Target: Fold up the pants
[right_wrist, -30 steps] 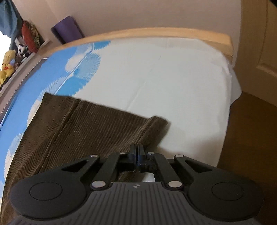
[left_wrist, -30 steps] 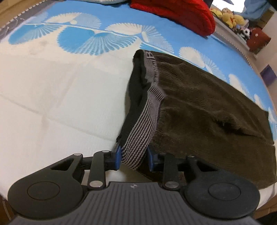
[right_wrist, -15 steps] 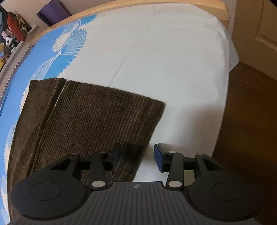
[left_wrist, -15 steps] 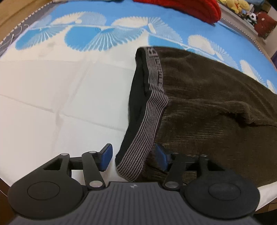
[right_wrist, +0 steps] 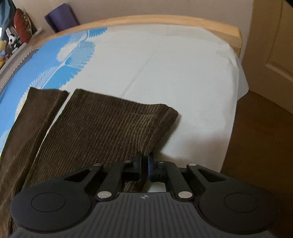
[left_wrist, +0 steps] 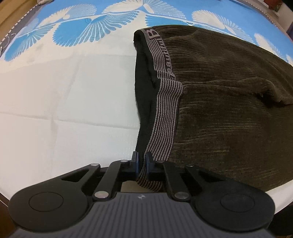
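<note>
Left wrist view: bed sheet was white w/ blue fan print up top, nothing in the way there. Brown corduroy pants lay flat on the bed toward the right, striped grey waistband facing left, black lining showing inside, a raised crease across the seat. Left tool was clamped nearly closed on the waistband's near end.

Right wrist view: stuffed toys and a purple roll sat far left by the wall, wooden bed frame curved behind, door at right. Two pant legs lay side by side, narrow gap btwn them. Right tool was pinched tight on the near hem corner, which lifted slightly.
</note>
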The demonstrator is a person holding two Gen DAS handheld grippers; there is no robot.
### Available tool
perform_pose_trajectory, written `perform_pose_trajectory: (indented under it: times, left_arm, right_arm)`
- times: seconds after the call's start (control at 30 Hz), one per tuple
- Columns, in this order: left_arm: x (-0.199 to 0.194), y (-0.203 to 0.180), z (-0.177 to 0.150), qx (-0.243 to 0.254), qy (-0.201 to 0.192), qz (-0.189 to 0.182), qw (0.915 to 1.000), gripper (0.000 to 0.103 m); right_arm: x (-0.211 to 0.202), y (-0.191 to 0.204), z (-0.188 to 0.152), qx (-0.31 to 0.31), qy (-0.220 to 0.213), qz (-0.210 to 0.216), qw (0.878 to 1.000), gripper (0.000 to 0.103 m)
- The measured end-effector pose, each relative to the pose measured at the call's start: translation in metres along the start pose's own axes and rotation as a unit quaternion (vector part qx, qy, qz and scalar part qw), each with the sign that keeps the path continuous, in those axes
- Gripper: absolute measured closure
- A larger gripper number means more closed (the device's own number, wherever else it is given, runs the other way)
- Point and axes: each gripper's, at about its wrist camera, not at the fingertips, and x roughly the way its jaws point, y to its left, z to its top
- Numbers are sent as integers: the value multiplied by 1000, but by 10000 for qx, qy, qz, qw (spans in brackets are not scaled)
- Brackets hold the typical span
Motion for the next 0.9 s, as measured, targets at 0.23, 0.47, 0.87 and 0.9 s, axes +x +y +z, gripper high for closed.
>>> perform_pose_trajectory:
  times: [0.23,0.47,0.87,0.9]
  left_arm:
    - [-18,0,5,-109,-510,-82,9986,76]
    - [6,-6,-3,386,194,83,9990,93]
    - [-41,-19,7,340,-767,-240,9962,80]
    - [-41,-24,6,376,-781,-415,9954,75]
  right_arm:
    - [-28,16,-1,-577,-580,28,9966,58]
    - [-60,38,-3,-895,-1124,436,9887,58]
    - [-137,134,-23,-2421,-1567,2056,9352,54]
    - [-142,141,-28,-2573,-1553,2165,9289,54]
